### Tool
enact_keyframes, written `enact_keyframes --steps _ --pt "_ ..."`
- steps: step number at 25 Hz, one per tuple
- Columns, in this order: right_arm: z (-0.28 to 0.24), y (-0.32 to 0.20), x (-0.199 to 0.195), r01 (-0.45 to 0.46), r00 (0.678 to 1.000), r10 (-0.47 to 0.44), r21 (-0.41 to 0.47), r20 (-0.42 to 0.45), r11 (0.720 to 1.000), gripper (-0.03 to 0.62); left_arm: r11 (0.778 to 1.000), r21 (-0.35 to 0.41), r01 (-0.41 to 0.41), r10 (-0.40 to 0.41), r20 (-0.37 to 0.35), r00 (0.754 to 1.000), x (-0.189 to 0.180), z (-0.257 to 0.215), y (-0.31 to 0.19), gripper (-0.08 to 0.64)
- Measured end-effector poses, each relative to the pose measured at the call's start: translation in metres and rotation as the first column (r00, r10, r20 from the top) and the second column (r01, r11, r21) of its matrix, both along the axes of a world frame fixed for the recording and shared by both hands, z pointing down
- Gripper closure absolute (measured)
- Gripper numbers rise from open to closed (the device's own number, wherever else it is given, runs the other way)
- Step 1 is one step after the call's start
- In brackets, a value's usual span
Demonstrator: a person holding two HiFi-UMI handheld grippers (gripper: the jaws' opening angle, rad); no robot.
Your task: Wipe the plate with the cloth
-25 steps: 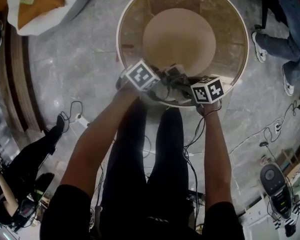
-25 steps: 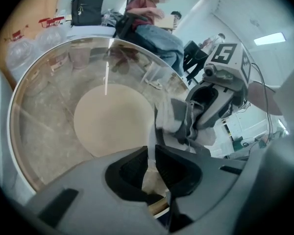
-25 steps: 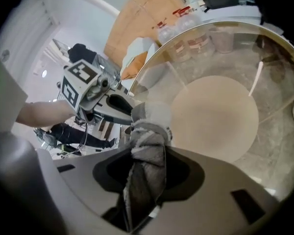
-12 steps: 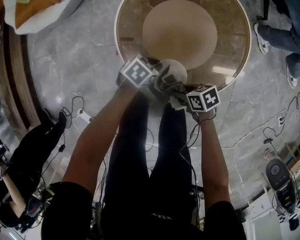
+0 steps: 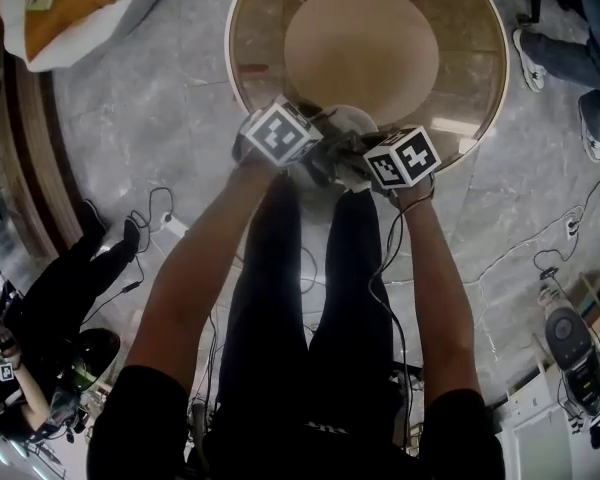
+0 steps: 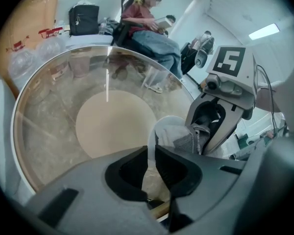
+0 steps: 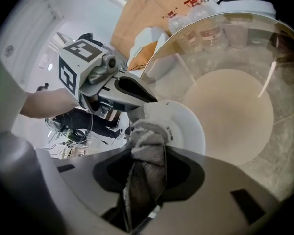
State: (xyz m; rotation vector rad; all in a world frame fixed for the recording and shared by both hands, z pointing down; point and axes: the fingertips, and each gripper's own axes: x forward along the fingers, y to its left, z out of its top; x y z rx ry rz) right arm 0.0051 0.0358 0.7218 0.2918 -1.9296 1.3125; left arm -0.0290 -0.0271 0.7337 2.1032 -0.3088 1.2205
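Pinching the plate (image 7: 183,126) rim, left gripper (image 5: 315,158) holds it centre frame; right gripper (image 5: 355,168), clamped on cloth (image 7: 146,136), touches its face from the right

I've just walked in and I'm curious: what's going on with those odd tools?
A person stands by a round glass table with a gripper in each hand. The left gripper is shut on the edge of a white plate, held up near the table's edge. The right gripper is shut on a grey cloth, its bunched end pressed against the plate. The wiping looks under way.
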Motion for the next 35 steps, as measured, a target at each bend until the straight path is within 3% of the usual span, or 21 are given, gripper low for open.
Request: enact_keyframes --steps 3,8,13,15,17,20,23,25,26,27,31,33,35 --pt "0.002 -0.002 0.011 -0.012 1.000 0.013 0.038 -0.021 0.999 0.448 1.000 0.011 -0.009 0.009 0.000 1.000 -0.003 0.002 0.008 0.525" --pt "-0.007 -0.015 0.046 -0.170 0.985 0.170 0.059 -0.004 0.984 0.449 1.000 0.005 0.008 -0.008 -0.005 1.000 -0.001 0.003 0.008 0.522" --pt "-0.013 0.026 0.056 -0.218 0.976 0.214 0.103 0.041 0.971 0.448 0.998 0.058 -0.026 0.029 -0.052 0.998 0.001 -0.013 0.015 0.522" --pt "-0.018 0.037 0.059 -0.246 0.968 0.238 0.101 0.083 0.964 0.448 0.995 0.091 0.040 -0.034 -0.062 0.997 -0.007 -0.024 0.010 0.522" --pt "-0.031 0.036 0.062 -0.306 0.944 0.293 0.072 0.155 0.949 0.448 0.981 0.105 0.163 -0.152 -0.103 0.983 -0.021 -0.041 0.001 0.522" --pt "-0.072 0.028 0.060 -0.402 0.868 0.390 -0.028 0.308 0.915 0.448 0.942 0.065 0.330 -0.312 -0.198 0.929 -0.049 -0.079 0.004 0.522" --pt "-0.147 0.047 0.062 -0.453 0.711 0.486 -0.197 0.509 0.870 0.448 0.913 -0.047 0.405 -0.404 -0.233 0.885 -0.066 -0.126 0.057 0.532" --pt "-0.214 0.065 0.059 -0.450 0.604 0.518 -0.278 0.606 0.849 0.446 0.905 -0.105 0.411 -0.424 -0.234 0.875 -0.078 -0.161 0.106 0.541" --pt "-0.244 0.073 0.058 -0.441 0.568 0.518 -0.295 0.640 0.847 0.446 0.906 -0.121 0.405 -0.422 -0.236 0.875 -0.083 -0.180 0.128 0.543" --pt "-0.267 0.078 0.060 -0.431 0.550 0.507 -0.294 0.663 0.853 0.446 0.910 -0.126 0.396 -0.415 -0.241 0.877 -0.085 -0.198 0.147 0.543" --pt "-0.336 0.077 0.095 -0.406 0.564 0.396 -0.174 0.725 0.897 0.441 0.912 -0.102 0.397 -0.409 -0.296 0.863 -0.062 -0.269 0.189 0.543" --pt "-0.383 0.071 0.110 -0.421 0.520 0.359 -0.133 0.775 0.897 0.436 0.903 -0.089 0.421 -0.425 -0.340 0.839 -0.051 -0.301 0.201 0.543" --pt "-0.428 0.068 0.122 -0.428 0.454 0.320 -0.111 0.832 0.897 0.433 0.894 -0.067 0.443 -0.431 -0.395 0.811 -0.041 -0.331 0.206 0.543"
